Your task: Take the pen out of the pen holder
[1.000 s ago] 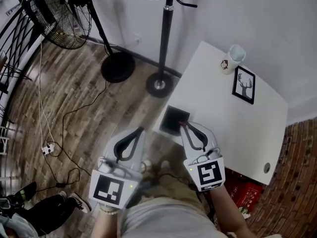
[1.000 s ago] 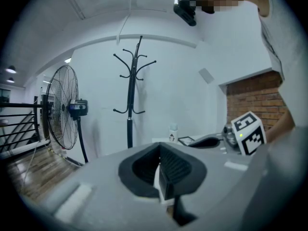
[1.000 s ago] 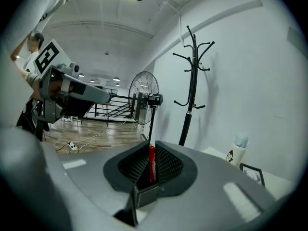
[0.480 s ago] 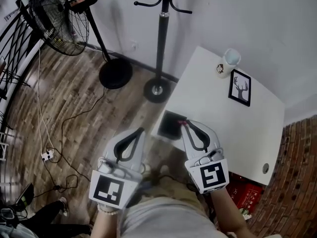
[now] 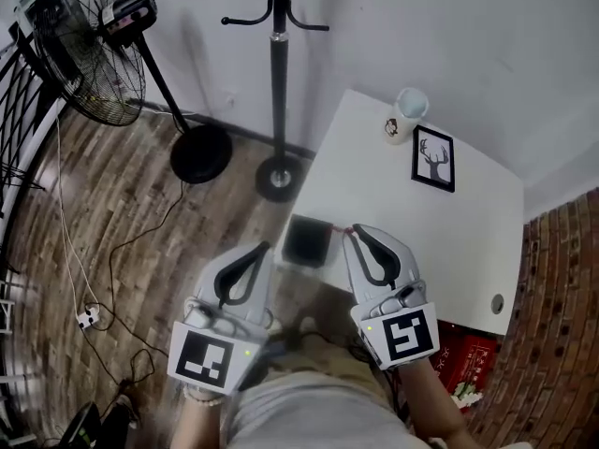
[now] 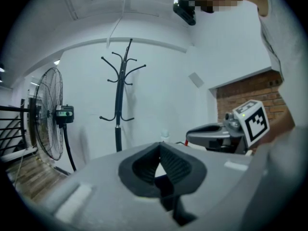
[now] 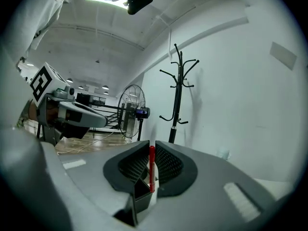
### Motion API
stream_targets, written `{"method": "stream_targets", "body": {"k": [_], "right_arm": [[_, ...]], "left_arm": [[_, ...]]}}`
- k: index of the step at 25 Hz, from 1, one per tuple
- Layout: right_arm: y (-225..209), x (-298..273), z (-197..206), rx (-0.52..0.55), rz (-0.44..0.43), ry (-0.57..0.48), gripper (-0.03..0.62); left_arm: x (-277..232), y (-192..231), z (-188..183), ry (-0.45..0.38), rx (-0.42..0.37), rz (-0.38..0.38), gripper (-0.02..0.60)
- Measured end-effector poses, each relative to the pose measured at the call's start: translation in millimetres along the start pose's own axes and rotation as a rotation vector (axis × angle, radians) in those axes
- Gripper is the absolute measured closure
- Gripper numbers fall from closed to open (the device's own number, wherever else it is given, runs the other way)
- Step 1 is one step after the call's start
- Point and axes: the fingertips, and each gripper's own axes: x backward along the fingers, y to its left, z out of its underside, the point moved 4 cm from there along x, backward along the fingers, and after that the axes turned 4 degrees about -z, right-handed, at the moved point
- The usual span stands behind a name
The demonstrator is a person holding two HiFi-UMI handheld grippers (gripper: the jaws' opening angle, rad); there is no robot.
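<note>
A slim red pen (image 7: 152,166) stands upright between the jaws of my right gripper (image 7: 151,150), which is shut on it. Its lower end hangs just over the square black pen holder (image 7: 139,198). In the head view the holder (image 5: 306,241) sits at the near left corner of the white table (image 5: 421,232). The right gripper (image 5: 352,234) is beside the holder's right rim, with the pen (image 5: 347,232) showing as a small red tip. My left gripper (image 5: 265,247) hovers left of the holder, off the table. Its jaws (image 6: 159,148) meet at the tips with nothing between them.
A white mug (image 5: 404,115) and a framed deer picture (image 5: 433,159) stand at the table's far side. A black coat stand (image 5: 278,171) and a standing fan (image 5: 80,54) are on the wooden floor to the left, with cables (image 5: 103,279) trailing. A brick wall (image 5: 552,344) is at right.
My right gripper has risen with the red pen, drawing it up from the holder. The left gripper has hardly shifted. The head view has swung, so the table sits further left in frame.
</note>
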Motion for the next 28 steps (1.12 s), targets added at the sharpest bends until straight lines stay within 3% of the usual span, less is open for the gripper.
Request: {"method": "stream_targets", "body": {"k": [17,28], "right_arm": [[-34,68,5,-0.026,0.226,0.007,0.556],[-43,106,16,-0.044,0.312,0.034,0.556]], "left_arm": [[-31,-48,-11,-0.017,-0.036,0.194,0.588],[-42,-80,-16,-0.027,-0.054,0.289,0.588]]}}
